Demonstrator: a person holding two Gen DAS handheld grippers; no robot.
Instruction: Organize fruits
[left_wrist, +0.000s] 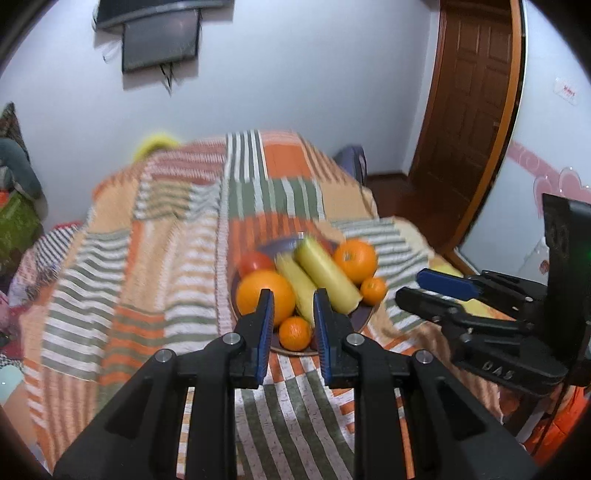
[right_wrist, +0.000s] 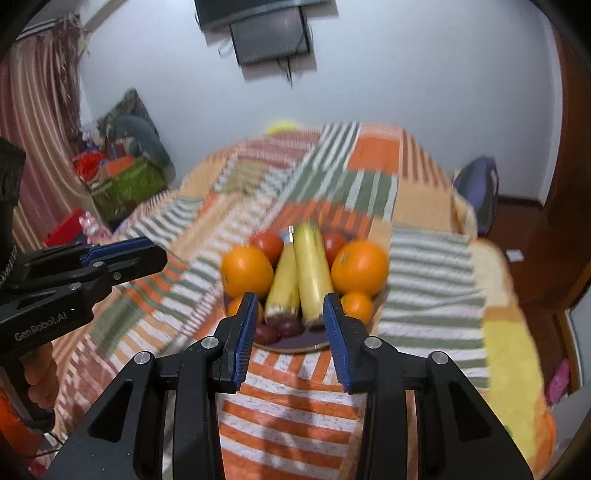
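While both of my grippers hang above the striped blanket (left_wrist: 155, 258), the fruit sits gathered on a dark plate (right_wrist: 295, 341) out ahead of them. My left gripper (left_wrist: 293, 295) has its blue pads drawn in as close as they go, a narrow gap between them and nothing held; through that gap, from its own camera, I see a small orange (left_wrist: 294, 333) at the plate's 6 o'clock edge. My right gripper (right_wrist: 290, 301) stands a little wider, also empty, its jaws framing the near ends of the two bananas (right_wrist: 299, 273), which lie side by side across the plate's middle from 6 toward 12 o'clock.

From the right wrist view, a large orange (right_wrist: 246, 271) rests at 9 o'clock touching the bananas, another large orange (right_wrist: 359, 267) at 3 o'clock, and a small orange (right_wrist: 356, 305) at about 4. Two red fruits (tomatoes or apples, I cannot tell through the blur) sit at 11 (right_wrist: 268, 244) and 1 o'clock (right_wrist: 333, 242), and dark reddish ones (right_wrist: 279, 330) lie at 6 o'clock beneath the banana ends. A dark screen (right_wrist: 271, 37) hangs on the wall (right_wrist: 406, 74) at 12 o'clock.
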